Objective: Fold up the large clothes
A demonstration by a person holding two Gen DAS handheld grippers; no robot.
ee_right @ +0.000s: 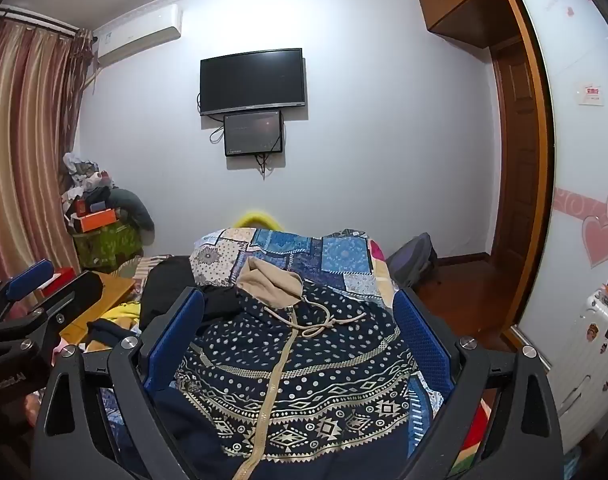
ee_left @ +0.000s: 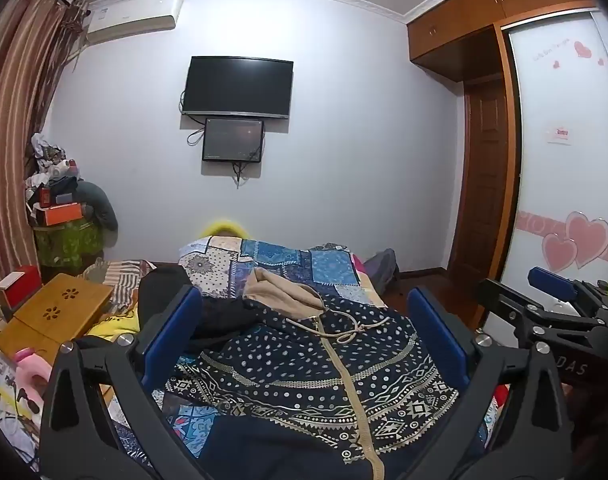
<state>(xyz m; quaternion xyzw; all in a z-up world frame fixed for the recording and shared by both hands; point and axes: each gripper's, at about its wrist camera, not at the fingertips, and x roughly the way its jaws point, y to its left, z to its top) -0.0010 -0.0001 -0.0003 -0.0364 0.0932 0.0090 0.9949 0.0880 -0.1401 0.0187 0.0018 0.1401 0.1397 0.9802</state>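
A navy zip hoodie (ee_left: 316, 364) with white dots, beige geometric bands and a beige hood lies front-up on the bed, hood at the far end; it also shows in the right wrist view (ee_right: 304, 376). My left gripper (ee_left: 304, 320) is open and empty, held above the hoodie's middle. My right gripper (ee_right: 299, 320) is open and empty, also above the hoodie. The right gripper shows at the right edge of the left wrist view (ee_left: 552, 288), and the left gripper at the left edge of the right wrist view (ee_right: 31, 280).
A blue patchwork quilt (ee_left: 279, 264) covers the bed under the hoodie. Black clothes (ee_left: 163, 292) lie left of it. A wooden lap table (ee_left: 55, 312) sits further left. A wardrobe (ee_left: 560, 160) stands right, a grey backpack (ee_right: 414, 260) on the floor.
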